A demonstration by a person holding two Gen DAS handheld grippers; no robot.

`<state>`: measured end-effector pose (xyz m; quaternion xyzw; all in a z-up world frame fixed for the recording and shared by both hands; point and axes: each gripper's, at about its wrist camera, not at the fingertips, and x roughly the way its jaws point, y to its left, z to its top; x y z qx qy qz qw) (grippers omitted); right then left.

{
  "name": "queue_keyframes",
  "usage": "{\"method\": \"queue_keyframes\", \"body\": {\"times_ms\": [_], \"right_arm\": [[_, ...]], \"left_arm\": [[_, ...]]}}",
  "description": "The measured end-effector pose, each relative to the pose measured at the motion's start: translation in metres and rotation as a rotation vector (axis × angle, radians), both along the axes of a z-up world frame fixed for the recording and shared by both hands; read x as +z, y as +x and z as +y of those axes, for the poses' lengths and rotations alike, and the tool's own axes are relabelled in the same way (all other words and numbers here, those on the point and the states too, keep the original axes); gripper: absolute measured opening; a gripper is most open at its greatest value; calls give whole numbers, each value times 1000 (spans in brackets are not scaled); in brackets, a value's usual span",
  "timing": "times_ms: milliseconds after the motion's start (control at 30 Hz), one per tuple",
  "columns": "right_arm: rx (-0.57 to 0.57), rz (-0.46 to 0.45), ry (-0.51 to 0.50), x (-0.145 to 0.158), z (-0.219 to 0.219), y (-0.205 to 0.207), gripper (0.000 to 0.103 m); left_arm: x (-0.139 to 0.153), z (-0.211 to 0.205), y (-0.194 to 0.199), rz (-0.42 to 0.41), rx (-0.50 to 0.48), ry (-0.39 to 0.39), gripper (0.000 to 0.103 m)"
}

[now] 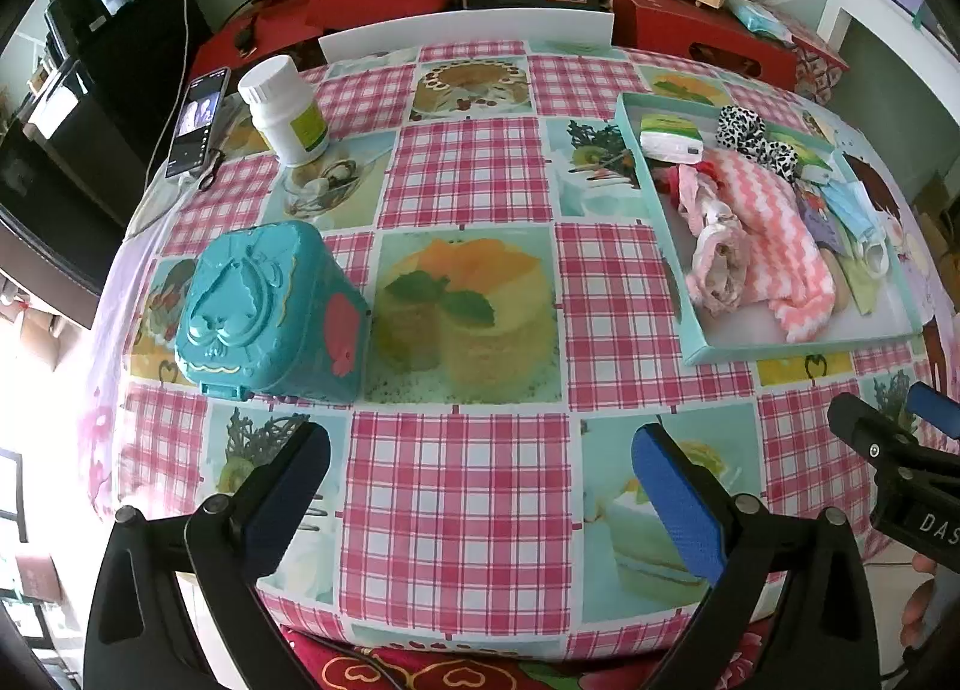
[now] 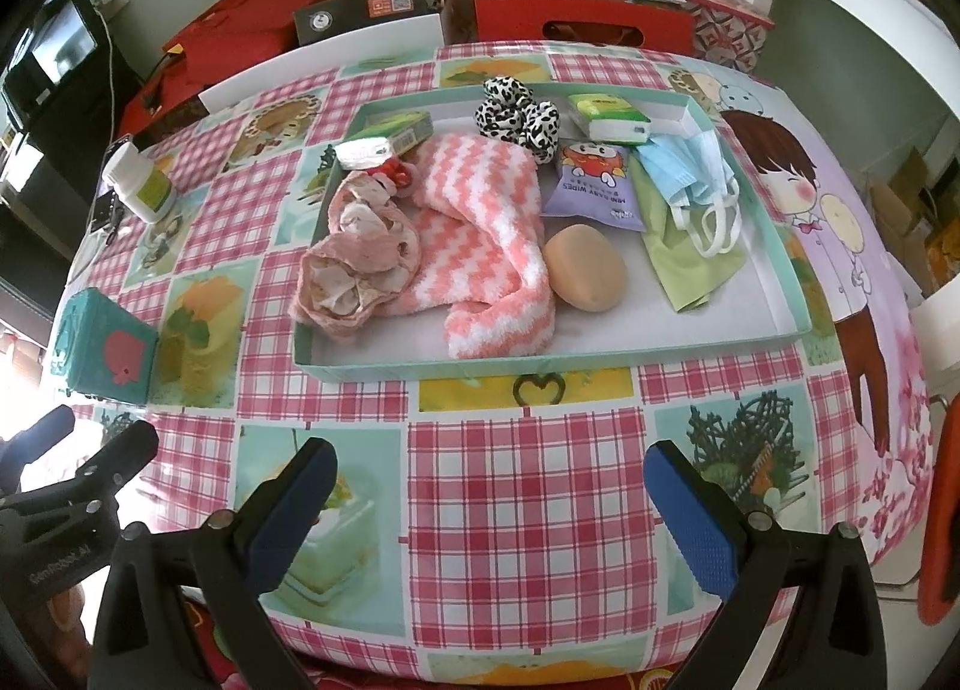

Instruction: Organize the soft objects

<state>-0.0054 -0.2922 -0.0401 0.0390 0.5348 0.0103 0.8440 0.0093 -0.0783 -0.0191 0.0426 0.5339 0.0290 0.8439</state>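
Left gripper and right gripper, jaws wide, empty, low in frame above checked tablecloth — pink-and-white striped fluffy sock, blue face masks, leopard-print scrunchie inside shallow teal tray, centre frame

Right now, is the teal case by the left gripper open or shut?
Shut. The teal case sits on the tablecloth with its embossed lid down flush all round; no contents show.
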Motion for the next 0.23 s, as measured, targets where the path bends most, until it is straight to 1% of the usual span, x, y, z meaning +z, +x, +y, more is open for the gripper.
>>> {"method": "queue_keyframes", "body": {"times_ms": [233], "right_arm": [[0, 0, 1, 0, 0, 0, 103]], "left_arm": [[0, 1, 0, -11, -5, -1, 101]]}}
